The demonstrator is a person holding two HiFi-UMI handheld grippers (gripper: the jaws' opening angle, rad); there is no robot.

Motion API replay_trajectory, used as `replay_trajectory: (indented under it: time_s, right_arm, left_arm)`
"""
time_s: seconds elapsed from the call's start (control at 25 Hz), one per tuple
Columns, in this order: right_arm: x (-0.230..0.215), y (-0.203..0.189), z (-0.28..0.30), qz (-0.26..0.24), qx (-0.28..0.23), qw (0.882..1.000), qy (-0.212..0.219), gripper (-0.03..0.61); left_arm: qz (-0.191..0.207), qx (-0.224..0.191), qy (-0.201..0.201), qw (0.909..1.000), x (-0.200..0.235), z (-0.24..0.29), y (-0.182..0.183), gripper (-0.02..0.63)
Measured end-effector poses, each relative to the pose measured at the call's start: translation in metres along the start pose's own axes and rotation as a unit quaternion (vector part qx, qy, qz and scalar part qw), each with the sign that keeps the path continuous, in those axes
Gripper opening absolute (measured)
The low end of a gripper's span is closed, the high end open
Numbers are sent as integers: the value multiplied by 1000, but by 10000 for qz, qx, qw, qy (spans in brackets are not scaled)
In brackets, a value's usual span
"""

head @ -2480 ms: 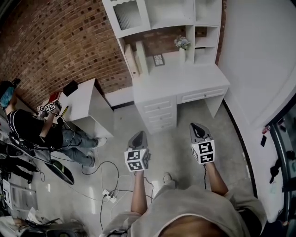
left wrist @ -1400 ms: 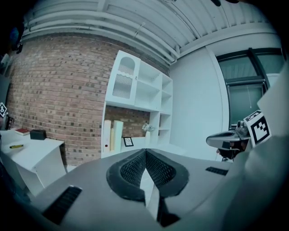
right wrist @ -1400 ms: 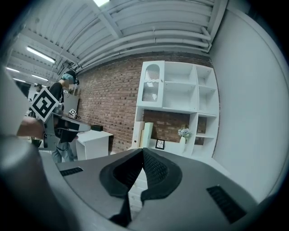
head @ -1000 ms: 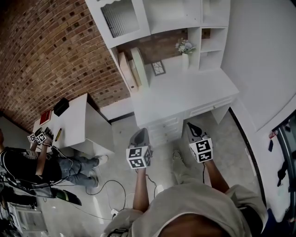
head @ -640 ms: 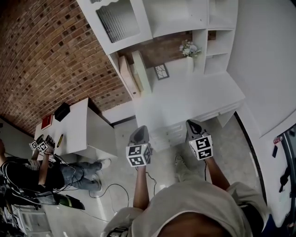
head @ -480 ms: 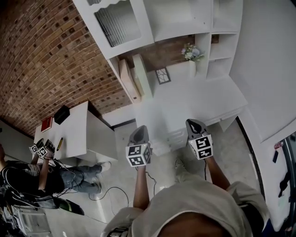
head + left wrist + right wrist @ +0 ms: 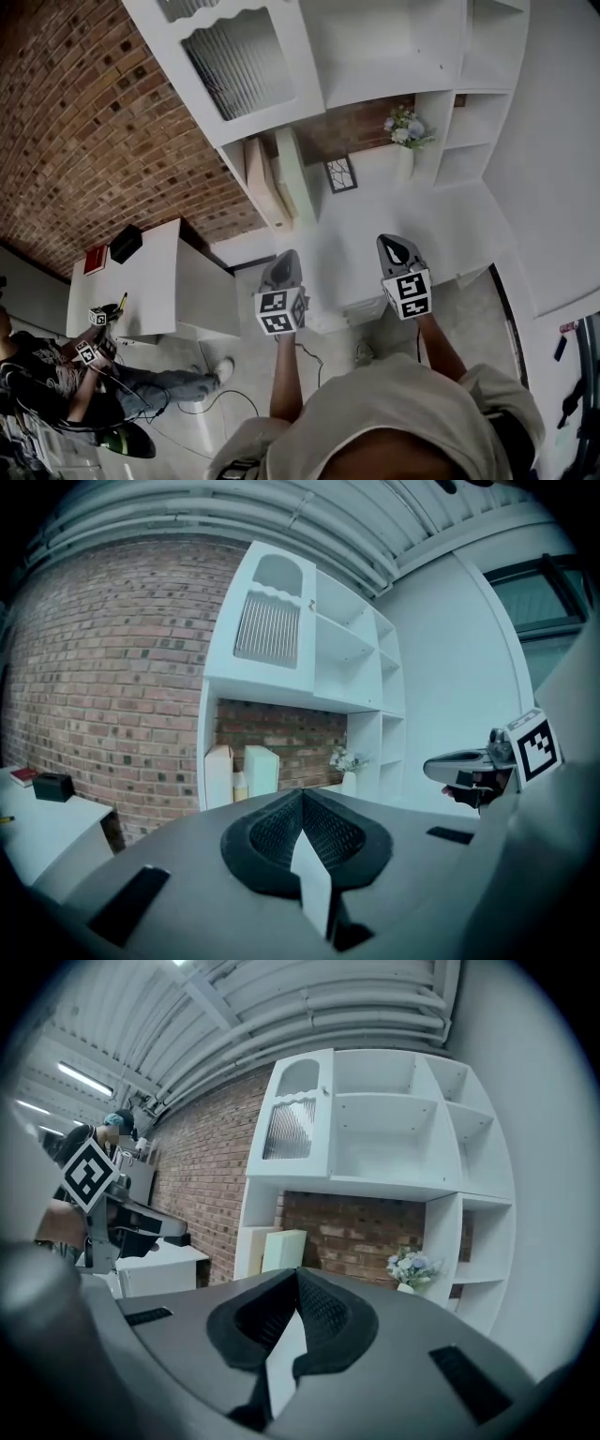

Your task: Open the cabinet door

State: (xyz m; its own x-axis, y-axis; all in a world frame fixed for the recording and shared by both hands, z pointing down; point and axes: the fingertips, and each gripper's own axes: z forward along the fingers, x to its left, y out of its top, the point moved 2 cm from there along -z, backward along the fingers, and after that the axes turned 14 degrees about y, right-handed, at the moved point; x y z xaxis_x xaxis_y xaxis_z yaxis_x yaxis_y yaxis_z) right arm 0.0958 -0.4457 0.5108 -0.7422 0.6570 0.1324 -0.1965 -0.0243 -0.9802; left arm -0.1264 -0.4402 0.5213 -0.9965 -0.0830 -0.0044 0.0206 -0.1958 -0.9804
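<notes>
A person in a pale short-sleeved shirt, seen from above, holds two smooth dark grey wedge-shaped tools at arm's length. The left gripper and the right gripper hang level and well apart. Each carries a white marker cube printed with black square patterns.

Ahead stands a tall white-painted desk unit with open shelves, set against a rough red brick wall. The white cabinet door, with a ribbed glass panel and a scalloped top edge, is at the unit's upper left. It is closed and well clear of both grippers.

Each gripper's own view shows its black mesh-textured fingers pressed together, with nothing between them.

Only the head view shows the desk top. On it are upright cream folders, a small framed picture whose print is too small to read, and a white vase of pale flowers. It also shows a low white side table bearing a black box and a red book, and a second person seated beside it.

The right gripper view alone shows a ribbed ceiling with strip lights.
</notes>
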Motion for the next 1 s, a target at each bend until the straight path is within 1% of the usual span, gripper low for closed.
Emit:
replay_trajectory:
  time_s: [0.12,0.44,0.8,0.92,1.0]
  right_arm:
    - [-17,5,22,2,-75,9999,80,14]
    - [-50,30,70,-97,-375,9989,258,14]
    - [-75,76,110,-302,-738,9956,497,14]
    - [-84,94,121,-335,-885,9942,507,36]
    - [-86,108,129,-413,-942,9933,525,70]
  left_arm:
    - [-6,3,55,10000,4,22,10,26]
    - [-84,-14,263,9996,15,69,20,26]
    - [-60,68,345,9994,21,85,19,26]
    - [-49,99,366,9993,24,85,17,26]
    - [-53,117,363,9993,30,84,17,26]
